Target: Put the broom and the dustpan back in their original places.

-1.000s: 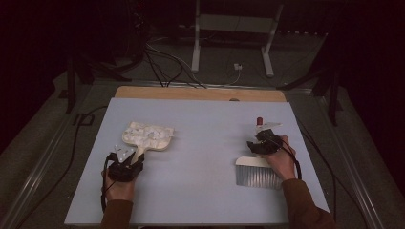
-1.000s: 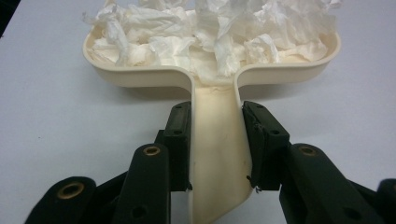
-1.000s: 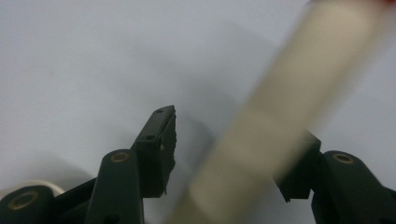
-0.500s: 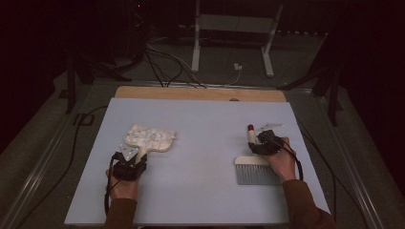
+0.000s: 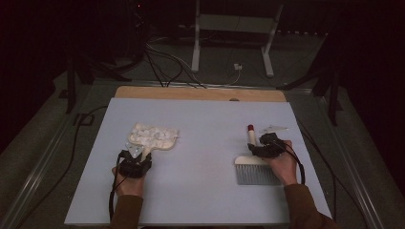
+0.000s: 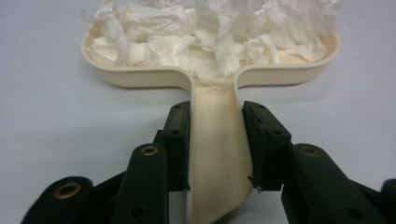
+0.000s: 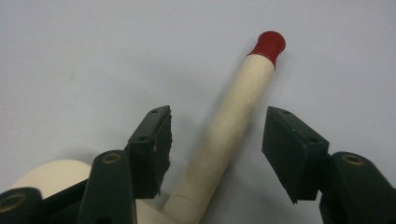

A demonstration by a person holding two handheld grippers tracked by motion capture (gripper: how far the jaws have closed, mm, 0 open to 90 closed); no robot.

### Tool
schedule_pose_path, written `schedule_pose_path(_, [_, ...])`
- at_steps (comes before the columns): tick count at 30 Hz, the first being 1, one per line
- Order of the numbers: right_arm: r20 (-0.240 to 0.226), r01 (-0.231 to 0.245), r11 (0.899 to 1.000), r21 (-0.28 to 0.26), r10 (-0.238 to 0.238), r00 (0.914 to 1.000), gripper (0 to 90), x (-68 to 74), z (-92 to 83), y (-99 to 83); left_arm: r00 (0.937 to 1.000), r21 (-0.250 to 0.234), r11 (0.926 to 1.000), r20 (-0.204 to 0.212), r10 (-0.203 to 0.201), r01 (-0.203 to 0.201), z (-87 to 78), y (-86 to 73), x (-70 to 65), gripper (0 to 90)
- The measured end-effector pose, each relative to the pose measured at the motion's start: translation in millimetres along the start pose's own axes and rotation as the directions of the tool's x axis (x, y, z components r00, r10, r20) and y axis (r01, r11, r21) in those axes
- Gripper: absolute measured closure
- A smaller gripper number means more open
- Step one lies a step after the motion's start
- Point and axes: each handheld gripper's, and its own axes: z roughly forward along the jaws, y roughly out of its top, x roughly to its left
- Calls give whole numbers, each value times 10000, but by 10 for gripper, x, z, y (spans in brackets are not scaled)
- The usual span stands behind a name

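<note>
A pale blue-grey table (image 5: 205,191) carried a cream dustpan (image 5: 154,137) heaped with crumpled tissue at left and a red-tipped brush (image 5: 256,168) at right.

A cream dustpan (image 5: 154,136) lies flat on the worktop at about 9 o'clock, its tray heaped with crumpled white paper scraps (image 6: 215,32) and its handle pointing toward 6 o'clock. At about 3 o'clock lies a brush (image 5: 257,167): cream head, grey bristles fanned toward 6 o'clock, and a cream, red-tipped handle pointing toward 12 o'clock, resting flat.
</note>
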Motion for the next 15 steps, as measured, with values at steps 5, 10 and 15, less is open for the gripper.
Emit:
schedule_pose_path(5, [-278, -483, 9984, -290, 475, 9985, 379, -8, -46, -42, 9999, -301, 9995, 77, -70, 72, -33, -4, 26, 522])
schedule_pose_path(10, [-675, -911, 9926, -804, 858, 9940, 341, -11, -133, -83, 9981, -789, 9961, 493, -356, 394, -132, 7, 85, 437])
schedule_pose_path(15, [-989, -1104, 9834, -1438, 967, 9904, 293, -5, -239, -128, 9939, -1584, 9845, 920, -615, 756, -279, 60, 160, 326])
